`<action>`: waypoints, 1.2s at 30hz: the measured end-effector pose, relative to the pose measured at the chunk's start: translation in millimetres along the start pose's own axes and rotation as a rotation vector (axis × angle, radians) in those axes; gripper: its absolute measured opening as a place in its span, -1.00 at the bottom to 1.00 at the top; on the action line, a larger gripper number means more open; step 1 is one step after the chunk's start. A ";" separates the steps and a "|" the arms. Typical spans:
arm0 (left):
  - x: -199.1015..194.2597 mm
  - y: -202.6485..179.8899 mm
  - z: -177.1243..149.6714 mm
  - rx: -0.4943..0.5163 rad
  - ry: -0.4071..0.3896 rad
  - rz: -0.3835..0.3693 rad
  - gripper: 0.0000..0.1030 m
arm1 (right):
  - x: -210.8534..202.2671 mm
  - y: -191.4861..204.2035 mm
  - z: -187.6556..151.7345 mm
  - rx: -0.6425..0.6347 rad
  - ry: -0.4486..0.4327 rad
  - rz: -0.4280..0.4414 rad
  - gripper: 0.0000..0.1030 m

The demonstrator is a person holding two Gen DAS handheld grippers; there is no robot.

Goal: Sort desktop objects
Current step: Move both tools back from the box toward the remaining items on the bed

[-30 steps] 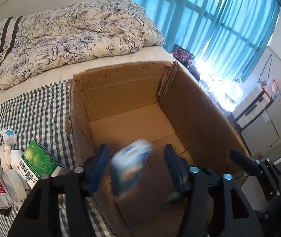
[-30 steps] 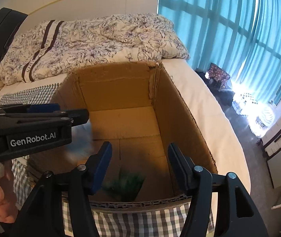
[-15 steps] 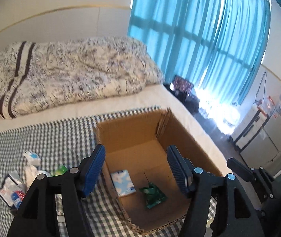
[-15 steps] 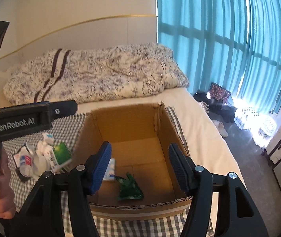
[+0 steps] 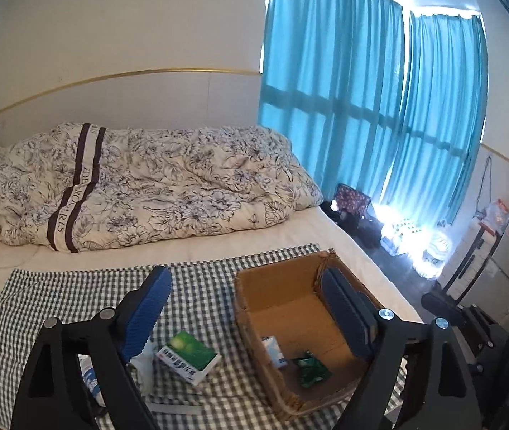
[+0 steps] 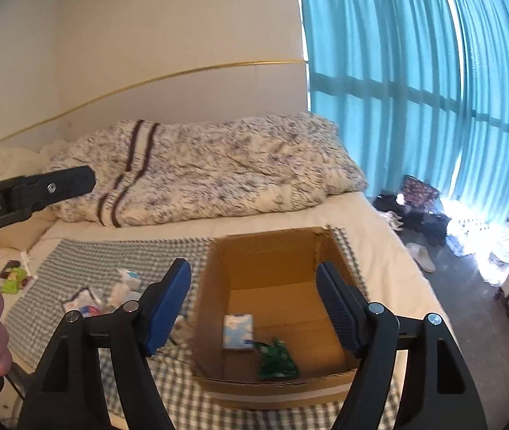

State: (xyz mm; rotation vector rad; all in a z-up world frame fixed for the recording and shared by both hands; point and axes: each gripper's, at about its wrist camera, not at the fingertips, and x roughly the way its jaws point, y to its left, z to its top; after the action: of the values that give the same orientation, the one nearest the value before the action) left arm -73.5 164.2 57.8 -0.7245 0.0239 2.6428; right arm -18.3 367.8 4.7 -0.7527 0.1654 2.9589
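**Both grippers wide open above bed and box**

Left wrist view: left gripper (image 5: 243, 308) spread wide, ribbed blue pads, nothing held. Below, corrugated cardboard box (image 5: 254, 326) with ragged rim, on checked cloth (image 5: 204, 286). Inside, against the left wall, a pale blue packet (image 5: 272, 349), a crumpled green wrapper (image 5: 310, 369) just beside it. Outside, left of the box, a flat green-and-white carton (image 5: 188, 353), long axis slanting toward the box. Bare cloth beyond.

Right wrist view: right gripper (image 6: 254, 304) likewise fully parted, empty. Packet (image 6: 238, 331) lying flat, long axis toward the far wall. Wrapper (image 6: 275, 358) near the front wall. Loose clutter (image 6: 111, 294) left of the box.
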 end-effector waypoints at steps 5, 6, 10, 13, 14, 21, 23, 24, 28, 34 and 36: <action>-25.7 25.7 -0.8 -0.006 -0.046 0.067 0.87 | -2.8 19.5 2.0 -0.010 -0.023 0.038 0.53; -30.9 31.4 -2.1 -0.007 -0.051 0.075 0.90 | -4.0 25.1 1.1 -0.013 -0.032 0.046 0.56; -50.5 53.7 -6.5 -0.029 -0.061 0.086 1.00 | -9.6 38.4 -1.9 -0.003 -0.073 0.113 0.70; -64.6 64.3 -12.5 -0.022 -0.079 0.135 1.00 | -10.3 50.8 -3.8 -0.010 -0.076 0.139 0.82; -68.6 68.6 -15.1 -0.022 -0.082 0.152 1.00 | -10.8 55.9 -4.7 -0.019 -0.077 0.144 0.88; -89.3 108.0 -26.8 -0.053 -0.089 0.248 1.00 | -21.4 80.1 -7.2 -0.044 -0.108 0.184 1.00; -93.6 118.4 -28.6 -0.066 -0.091 0.270 1.00 | -23.2 85.8 -6.7 -0.061 -0.109 0.191 1.00; -95.6 125.1 -29.1 -0.078 -0.090 0.280 1.00 | -24.4 90.2 -6.6 -0.073 -0.112 0.192 1.00; -102.9 145.4 -31.1 -0.111 -0.096 0.308 1.00 | -26.4 103.9 -6.3 -0.109 -0.121 0.205 1.00; -105.3 163.6 -35.5 -0.112 -0.101 0.379 1.00 | -11.6 120.1 -5.1 -0.118 -0.079 0.229 1.00; -103.3 168.9 -40.7 -0.095 -0.099 0.411 1.00 | -7.1 124.9 -6.8 -0.118 -0.072 0.241 1.00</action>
State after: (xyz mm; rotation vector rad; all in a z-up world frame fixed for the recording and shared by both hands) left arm -36.9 -34.6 58.8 -0.6780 0.0212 3.0873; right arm -22.4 242.8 12.7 -0.6817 0.0819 3.2445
